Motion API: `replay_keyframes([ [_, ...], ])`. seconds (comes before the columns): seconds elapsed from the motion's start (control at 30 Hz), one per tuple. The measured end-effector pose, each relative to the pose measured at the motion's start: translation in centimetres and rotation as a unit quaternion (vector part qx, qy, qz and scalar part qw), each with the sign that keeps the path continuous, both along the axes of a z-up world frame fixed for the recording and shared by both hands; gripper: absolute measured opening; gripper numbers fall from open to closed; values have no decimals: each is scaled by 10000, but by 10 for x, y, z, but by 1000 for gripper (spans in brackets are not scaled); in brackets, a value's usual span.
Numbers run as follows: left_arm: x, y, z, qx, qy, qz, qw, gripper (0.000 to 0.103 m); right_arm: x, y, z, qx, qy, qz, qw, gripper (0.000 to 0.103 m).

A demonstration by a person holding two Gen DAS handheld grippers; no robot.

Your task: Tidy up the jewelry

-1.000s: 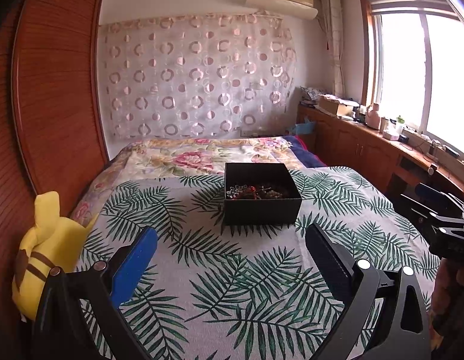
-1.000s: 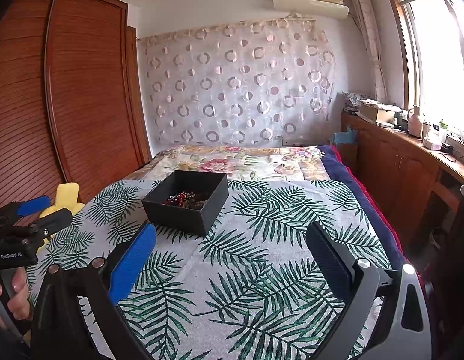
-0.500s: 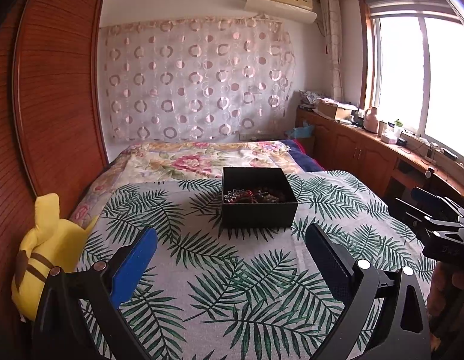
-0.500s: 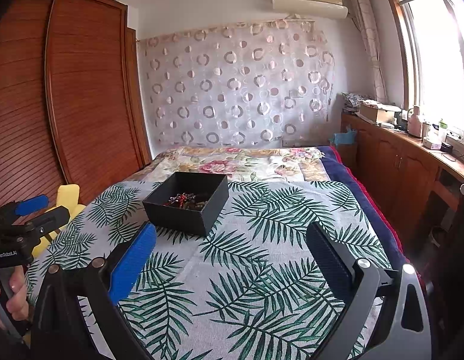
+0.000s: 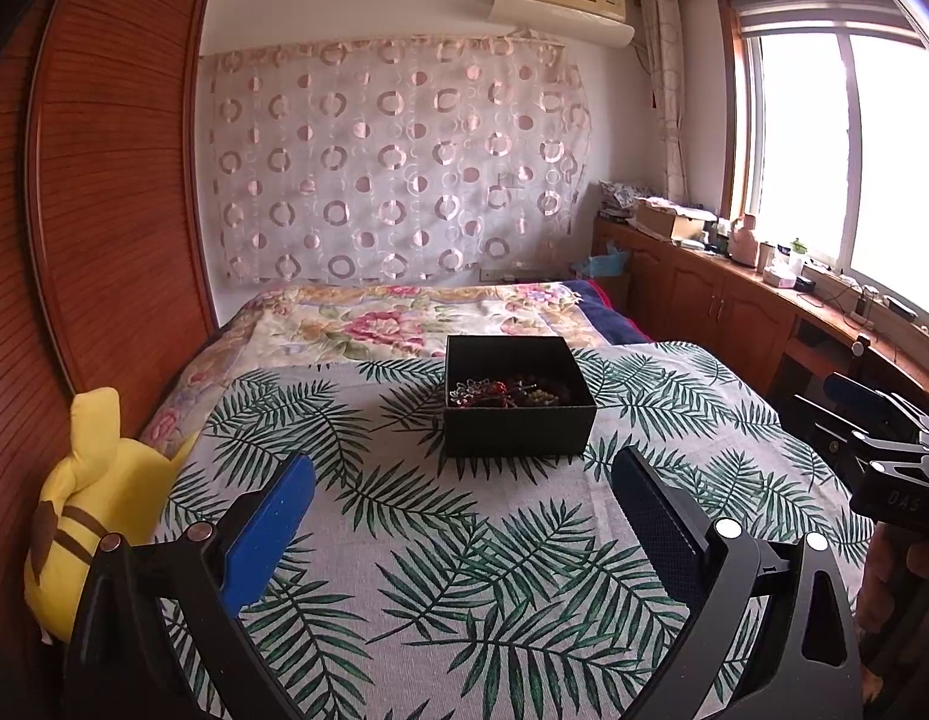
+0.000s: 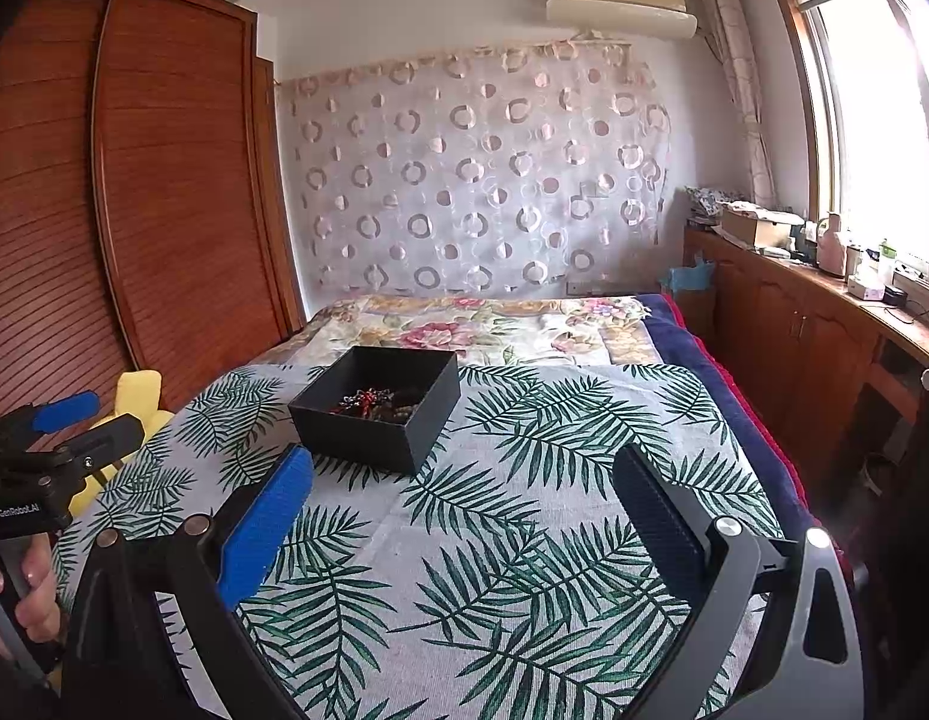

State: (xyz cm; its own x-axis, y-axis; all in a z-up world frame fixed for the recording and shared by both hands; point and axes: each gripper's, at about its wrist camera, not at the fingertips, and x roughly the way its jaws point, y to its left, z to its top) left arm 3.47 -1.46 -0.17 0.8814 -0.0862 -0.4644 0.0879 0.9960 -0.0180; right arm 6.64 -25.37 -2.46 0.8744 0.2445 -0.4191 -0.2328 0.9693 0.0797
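Sitting ahead of both grippers, the box (image 5: pixel 518 399) rests on the leaf-print cloth (image 5: pixel 464 540) over the bed, jewelry (image 5: pixel 503 391) heaped inside. From the left gripper (image 5: pixel 461 516) its near wall runs crosswise; from the right gripper (image 6: pixel 461 510) a corner points back. Both jaws stand apart, empty. A yellow plush (image 5: pixel 98 498) lies left.

A black box (image 5: pixel 518 420) sits mid-frame on a pale grey cloth (image 5: pixel 464 540) printed with dark green palm fronds. Inside lies jewelry (image 5: pixel 500 393) in red, silver and brown. Beyond, a cream quilt (image 5: pixel 392 324) carries pink flowers. A yellow plush toy (image 5: pixel 98 516) with brown stripes sits at lower left. Each tool has one blue pad and one black.
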Motion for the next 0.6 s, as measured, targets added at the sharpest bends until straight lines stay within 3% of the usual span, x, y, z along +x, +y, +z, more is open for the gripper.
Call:
replay_keyframes([
  [0.6, 0, -2, 1, -17, 11, -14, 10000, 96, 0, 2, 1, -5, -9, 0, 10000, 101],
])
